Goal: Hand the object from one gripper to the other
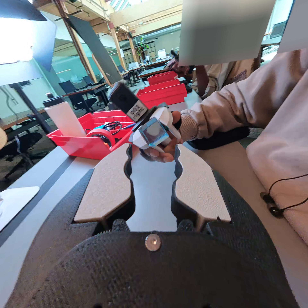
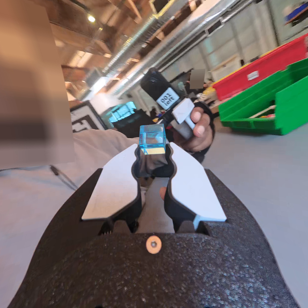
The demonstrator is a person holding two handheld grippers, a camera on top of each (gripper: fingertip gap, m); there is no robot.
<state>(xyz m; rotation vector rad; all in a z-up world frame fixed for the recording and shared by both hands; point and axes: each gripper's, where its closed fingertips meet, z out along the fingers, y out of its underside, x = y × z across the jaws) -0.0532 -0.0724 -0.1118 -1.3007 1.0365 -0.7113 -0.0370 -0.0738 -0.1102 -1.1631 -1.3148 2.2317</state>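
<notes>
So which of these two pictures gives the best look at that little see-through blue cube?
The right wrist view: the blue cube sits close and centred, pinched at the tips of the right gripper. The left wrist view shows the cube farther off, in that same gripper, partly against the hand behind.

Left tongs (image 1: 152, 150): white fingers spread, nothing between them, over the grey counter (image 1: 50, 168).
Right tongs (image 1: 154, 133): far centre, hand-held, clamping a clear blue-edged plastic cube (image 1: 152, 133).
Red plastic bin (image 1: 86, 143): far left, holding a white bottle (image 1: 64, 116) and a red tape roll (image 1: 101, 135).
</notes>
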